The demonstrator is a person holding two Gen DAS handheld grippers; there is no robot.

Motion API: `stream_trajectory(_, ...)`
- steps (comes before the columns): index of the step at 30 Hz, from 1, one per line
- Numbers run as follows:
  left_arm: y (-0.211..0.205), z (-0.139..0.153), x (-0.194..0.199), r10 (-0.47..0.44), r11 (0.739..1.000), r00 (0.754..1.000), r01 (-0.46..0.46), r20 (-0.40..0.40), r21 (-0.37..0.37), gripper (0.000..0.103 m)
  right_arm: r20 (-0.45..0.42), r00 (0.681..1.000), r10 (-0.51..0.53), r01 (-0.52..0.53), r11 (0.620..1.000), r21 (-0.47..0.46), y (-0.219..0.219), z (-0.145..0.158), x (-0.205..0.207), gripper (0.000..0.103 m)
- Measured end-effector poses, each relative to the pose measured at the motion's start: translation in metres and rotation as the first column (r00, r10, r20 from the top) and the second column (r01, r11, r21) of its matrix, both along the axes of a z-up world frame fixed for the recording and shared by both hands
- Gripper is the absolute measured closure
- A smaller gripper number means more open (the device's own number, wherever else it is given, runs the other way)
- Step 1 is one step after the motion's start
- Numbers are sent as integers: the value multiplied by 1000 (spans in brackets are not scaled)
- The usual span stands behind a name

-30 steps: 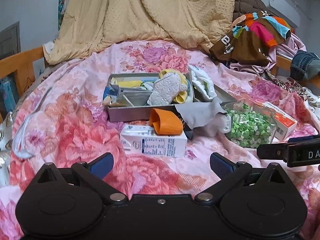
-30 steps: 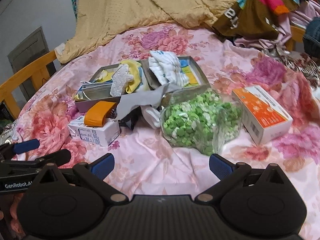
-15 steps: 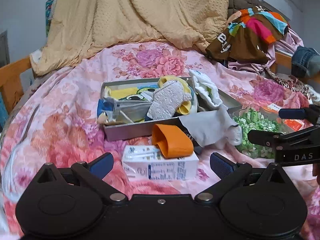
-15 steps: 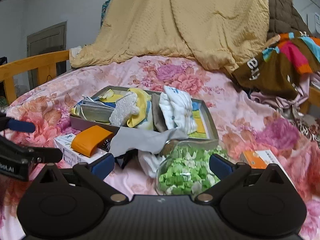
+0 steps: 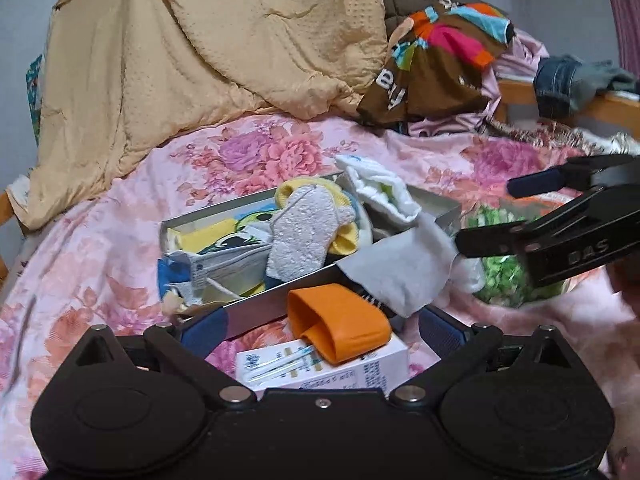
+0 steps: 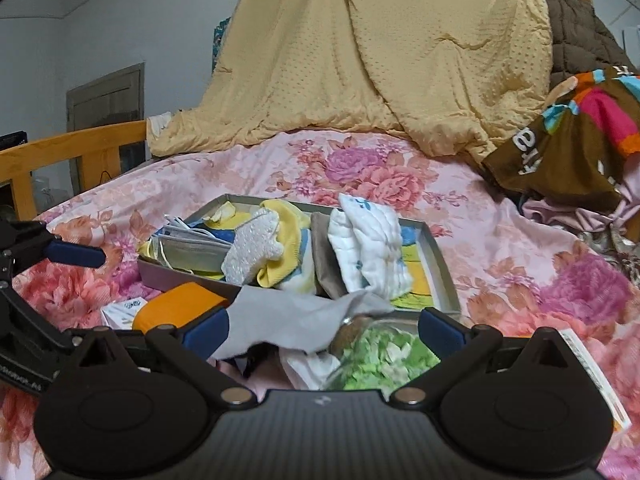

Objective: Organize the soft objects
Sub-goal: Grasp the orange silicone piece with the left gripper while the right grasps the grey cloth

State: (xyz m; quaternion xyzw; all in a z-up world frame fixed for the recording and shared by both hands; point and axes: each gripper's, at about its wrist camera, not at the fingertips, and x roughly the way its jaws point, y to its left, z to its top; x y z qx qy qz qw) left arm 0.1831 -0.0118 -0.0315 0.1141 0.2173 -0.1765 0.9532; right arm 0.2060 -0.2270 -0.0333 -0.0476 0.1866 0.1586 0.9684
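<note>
Tools: two; the left tool (image 5: 322, 330) and the right tool (image 6: 323, 330) both have their blue-padded jaws spread wide and hold nothing.
Tray: one grey metal tray (image 6: 438, 262) on the floral bed cover (image 6: 384, 168).
Soft things in tray: one white textured sock (image 5: 304, 232), one yellow sock (image 6: 288, 240), one folded white cloth (image 6: 372, 248), a few face masks (image 5: 224, 264).
Soft things outside tray: one grey cloth (image 5: 396, 272) draped over the near rim, one orange pouch (image 5: 340, 324) on a white carton (image 5: 368, 368).
Position: pouch lies between the left tool's fingers; grey cloth just ahead of the right tool.
Jar: one, with green pieces (image 6: 380, 356).
Writing: "DAS" on the right tool's body; carton print is too small to read.
</note>
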Motion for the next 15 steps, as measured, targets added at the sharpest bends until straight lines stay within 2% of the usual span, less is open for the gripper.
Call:
stream_trajectory(2, -2, -2, 1, -7, 1000, 1000, 7, 15, 0, 3, -2, 1000, 24, -24, 1000, 3, 2, -2, 8, 1)
stream_trajectory(7, -17, -7, -5, -34, 997, 997, 29, 70, 72, 8, -8, 997, 72, -71, 997, 6, 10, -4, 24, 9)
stream_trajectory(13, -23, -16, -2, -47, 996, 998, 44, 50, 73, 13, -38, 995, 91, -91, 996, -7, 17, -8, 36, 16)
stream_trajectory(15, -24, -20, 0, -46, 996, 998, 43, 45, 78, 19, -64, 994, 89, -89, 996, 2, 16, -9, 39, 19)
